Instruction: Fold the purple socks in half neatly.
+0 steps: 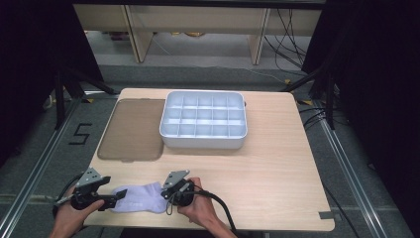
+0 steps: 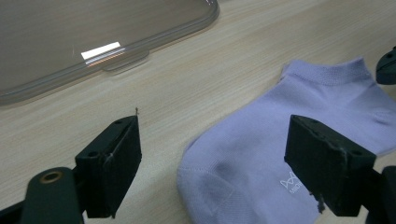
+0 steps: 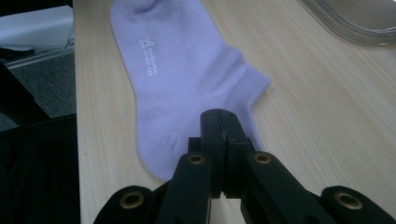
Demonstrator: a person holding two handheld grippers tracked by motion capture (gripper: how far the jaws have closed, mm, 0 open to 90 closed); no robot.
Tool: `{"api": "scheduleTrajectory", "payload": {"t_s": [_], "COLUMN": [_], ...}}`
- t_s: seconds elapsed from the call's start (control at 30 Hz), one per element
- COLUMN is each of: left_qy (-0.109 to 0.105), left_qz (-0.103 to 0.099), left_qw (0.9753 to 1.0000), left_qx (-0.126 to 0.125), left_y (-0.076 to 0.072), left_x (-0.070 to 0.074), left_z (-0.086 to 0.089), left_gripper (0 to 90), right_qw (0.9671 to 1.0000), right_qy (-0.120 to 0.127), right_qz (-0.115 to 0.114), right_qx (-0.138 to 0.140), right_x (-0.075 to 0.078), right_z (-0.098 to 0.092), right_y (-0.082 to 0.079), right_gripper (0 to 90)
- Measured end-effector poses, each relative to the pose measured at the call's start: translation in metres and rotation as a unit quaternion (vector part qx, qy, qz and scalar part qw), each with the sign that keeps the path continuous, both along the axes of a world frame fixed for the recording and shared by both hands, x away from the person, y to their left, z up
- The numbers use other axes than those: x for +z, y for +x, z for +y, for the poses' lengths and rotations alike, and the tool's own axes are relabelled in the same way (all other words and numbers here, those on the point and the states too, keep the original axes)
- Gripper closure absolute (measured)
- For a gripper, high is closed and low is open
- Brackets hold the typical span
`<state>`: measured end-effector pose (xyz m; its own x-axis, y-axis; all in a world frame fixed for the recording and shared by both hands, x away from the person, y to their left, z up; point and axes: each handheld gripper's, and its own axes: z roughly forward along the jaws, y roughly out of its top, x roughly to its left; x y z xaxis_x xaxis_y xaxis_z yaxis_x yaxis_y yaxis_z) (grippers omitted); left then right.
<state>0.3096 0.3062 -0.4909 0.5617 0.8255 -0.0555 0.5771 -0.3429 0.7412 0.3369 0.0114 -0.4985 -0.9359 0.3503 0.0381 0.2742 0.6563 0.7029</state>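
A pale lavender ankle sock [image 1: 138, 197] lies flat by the table's front edge. In the left gripper view its toe end [image 2: 280, 154] lies between the wide-apart jaws of my open left gripper [image 2: 217, 149], which sits at the sock's left end [image 1: 113, 194]. My right gripper [image 1: 168, 191] is at the sock's other end. In the right gripper view its jaws [image 3: 219, 116] are pressed together over the heel and cuff part of the sock [image 3: 177, 79], apparently pinching the fabric there.
A white compartment tray [image 1: 203, 141] stands mid-table beyond the sock. Its tinted clear lid [image 1: 131, 129] lies flat to its left, and the lid's edge [image 2: 70, 46] is close beyond the left gripper. Bare wood stretches to the right.
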Motion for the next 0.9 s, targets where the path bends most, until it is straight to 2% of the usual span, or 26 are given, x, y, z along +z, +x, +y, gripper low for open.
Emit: {"api": "scheduleTrajectory", "payload": {"t_s": [0.13,0.2,0.23,0.33,0.5,0.53,0.63,0.73,0.77,0.83,0.9], "left_qy": [0.000,-0.003,0.001,-0.002,-0.003,-0.006,-0.003,-0.005,-0.005,-0.010,-0.013], "left_qz": [-0.001,-0.003,0.002,-0.002,0.000,-0.001,-0.001,-0.002,-0.003,-0.009,-0.005], "left_qw": [1.0000,1.0000,1.0000,1.0000,1.0000,1.0000,1.0000,1.0000,1.0000,0.9999,0.9999], "left_qx": [-0.002,-0.002,-0.002,-0.002,-0.001,-0.001,-0.004,-0.006,-0.006,-0.004,-0.003], "left_y": [-0.001,-0.001,-0.001,-0.001,-0.001,-0.001,-0.002,-0.002,-0.002,-0.002,-0.001], "left_x": [0.000,0.000,0.001,0.001,0.001,0.001,0.001,0.001,0.001,-0.001,0.000], "left_z": [0.000,0.000,0.001,0.001,0.001,0.001,0.000,-0.001,-0.001,-0.001,-0.001], "left_gripper": [17.8,17.8,17.8,17.8,17.8,17.8,17.7,17.6,17.6,17.5,17.2], "right_qw": [0.9999,0.9996,0.9996,0.9995,0.9995,0.9993,0.9993,0.9988,0.9989,0.9984,0.9979], "right_qy": [-0.013,-0.027,-0.024,-0.030,-0.031,-0.034,-0.036,-0.040,-0.041,-0.044,-0.049], "right_qz": [0.002,0.003,0.003,0.002,0.006,0.009,0.006,0.014,0.007,0.012,0.014], "right_qx": [0.009,0.010,0.011,0.011,0.004,-0.010,-0.012,-0.025,-0.021,-0.033,-0.041], "right_x": [-0.007,-0.010,-0.011,-0.010,-0.010,-0.009,-0.009,-0.007,-0.007,-0.006,-0.005], "right_z": [0.011,0.013,0.013,0.010,-0.007,-0.017,-0.026,-0.038,-0.042,-0.050,-0.059], "right_y": [0.002,0.003,0.003,0.004,0.006,0.005,0.005,0.004,0.006,0.005,0.005], "right_gripper": [90.0,90.0,90.0,90.0,90.0,90.0,90.0,90.0,90.0,90.0,90.0]}}
